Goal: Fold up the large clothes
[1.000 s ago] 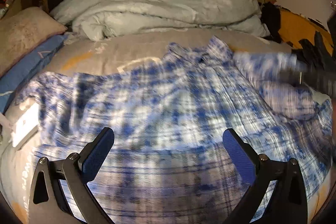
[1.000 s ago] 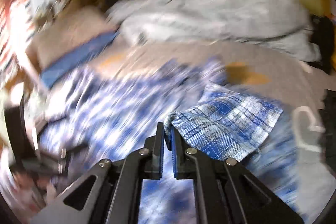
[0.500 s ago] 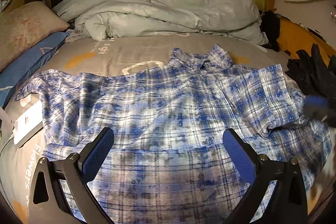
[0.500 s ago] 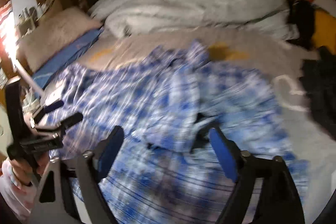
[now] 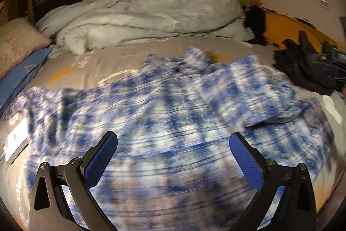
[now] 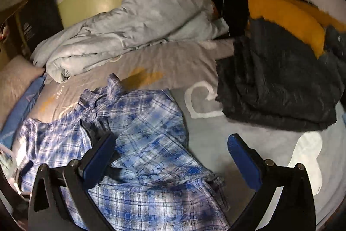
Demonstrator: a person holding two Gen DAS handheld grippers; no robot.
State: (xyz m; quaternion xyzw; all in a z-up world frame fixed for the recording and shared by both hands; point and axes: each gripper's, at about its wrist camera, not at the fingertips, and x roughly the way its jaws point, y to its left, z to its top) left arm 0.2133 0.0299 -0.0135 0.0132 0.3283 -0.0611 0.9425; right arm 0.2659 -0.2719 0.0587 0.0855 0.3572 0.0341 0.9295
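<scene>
On the bed, plaid shirt lies spread

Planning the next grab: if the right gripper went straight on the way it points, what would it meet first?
Probably the grey bedsheet just right of the plaid shirt; the open right gripper holds nothing. Depth is unclear.

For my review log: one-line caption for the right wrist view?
Open right gripper above blue-and-white plaid shirt spread on grey bedsheet, sleeve folded in.

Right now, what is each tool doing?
Left tool: open, holding nothing, above the plaid shirt.
Right tool: open, jaws just opened, nothing between them; the shirt lies on the bed.
</scene>
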